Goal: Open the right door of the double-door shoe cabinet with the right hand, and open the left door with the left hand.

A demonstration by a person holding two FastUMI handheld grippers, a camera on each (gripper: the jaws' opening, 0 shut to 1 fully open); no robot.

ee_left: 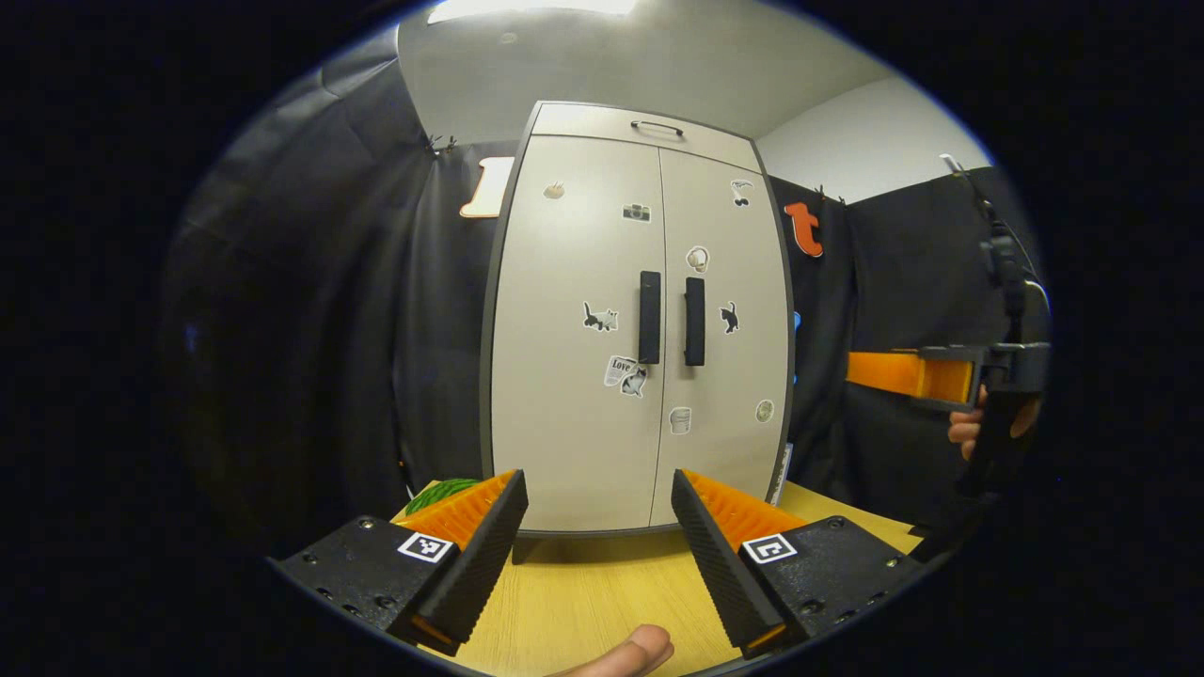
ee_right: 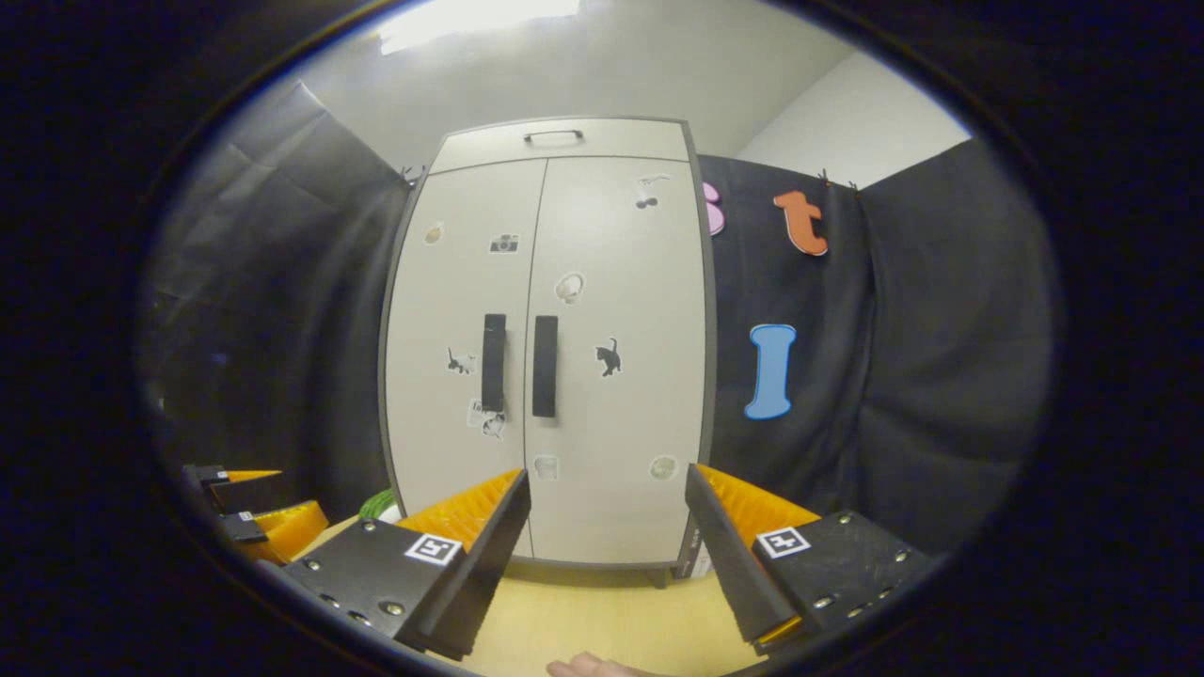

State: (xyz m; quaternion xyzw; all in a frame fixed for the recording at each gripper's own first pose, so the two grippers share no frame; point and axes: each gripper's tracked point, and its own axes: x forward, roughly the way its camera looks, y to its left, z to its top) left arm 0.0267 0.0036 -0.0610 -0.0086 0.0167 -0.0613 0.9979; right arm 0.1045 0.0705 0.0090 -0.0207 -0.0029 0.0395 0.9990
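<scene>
In the left gripper view, one shoe cabinet (ee_left: pixel 640 320) stands upright at the far end of a wooden table (ee_left: pixel 593 592). Its two doors, left door (ee_left: pixel 578 320) and right door (ee_left: pixel 720 320), are both closed, and two black vertical handles (ee_left: pixel 649 317) sit side by side at the centre seam. One top drawer (ee_left: pixel 649 127) carries one handle. The left gripper (ee_left: pixel 599 527) is spread wide, holding nothing, well short of the cabinet. Far right, a hand holds the right gripper (ee_left: pixel 941 374).

In the right gripper view, the same cabinet (ee_right: pixel 550 357) stands ahead, both doors closed. The right gripper (ee_right: pixel 607 527) gapes wide, empty. The left gripper (ee_right: pixel 249 512) shows at lower left.
</scene>
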